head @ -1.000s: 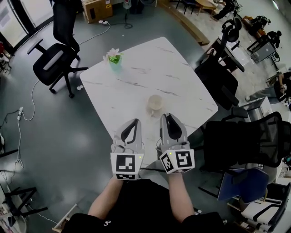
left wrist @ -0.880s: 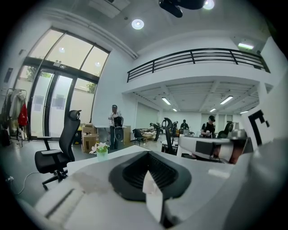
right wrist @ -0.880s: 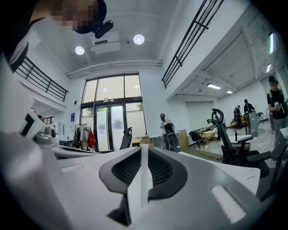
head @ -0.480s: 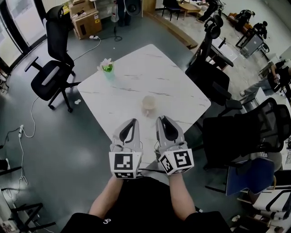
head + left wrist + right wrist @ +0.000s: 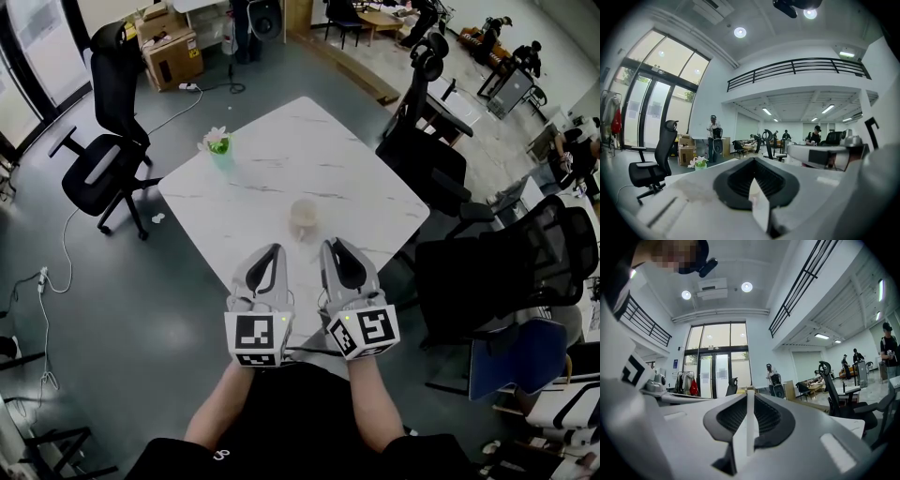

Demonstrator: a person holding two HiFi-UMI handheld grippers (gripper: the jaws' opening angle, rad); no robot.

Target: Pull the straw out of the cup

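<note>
Left gripper (image 5: 278, 251) and right gripper (image 5: 330, 246) hover short of the cup (image 5: 305, 216) on the bench (image 5: 281, 155), jaws pressed together, empty; reaching in unopened could topple it.

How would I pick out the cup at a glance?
Look at the white marble table mid-room. The cup stands alone close to its near edge. It is pale and plain, unlike the green pot of flowers at the far left corner.
</note>
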